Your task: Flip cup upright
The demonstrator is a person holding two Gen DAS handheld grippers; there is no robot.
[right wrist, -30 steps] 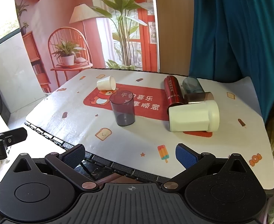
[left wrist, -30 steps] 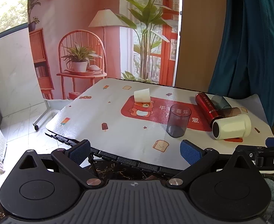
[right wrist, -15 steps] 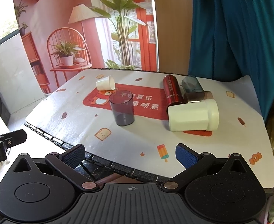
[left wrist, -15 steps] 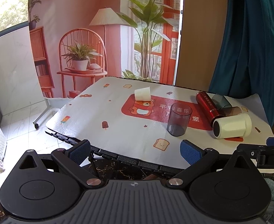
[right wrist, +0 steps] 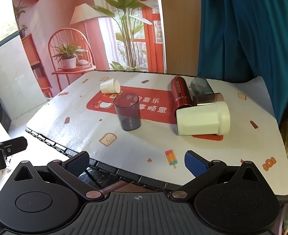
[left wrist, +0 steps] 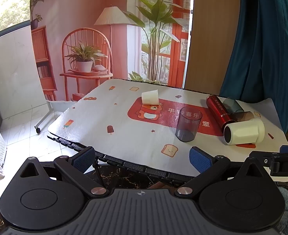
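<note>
Hovering short of the tabletop point(right wrist: 212, 156), each hand-held gripper point(right wrist: 137, 161) point(left wrist: 142, 156) gaped empty; nudging the toppled cream cup point(right wrist: 202, 118) could roll it away.

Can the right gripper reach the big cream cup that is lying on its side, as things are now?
Probably yes. The right gripper is open and empty at the table's near edge, and only bare tablecloth lies between it and the cream cup. The red bottle lies behind the cup, out of the way.
</note>
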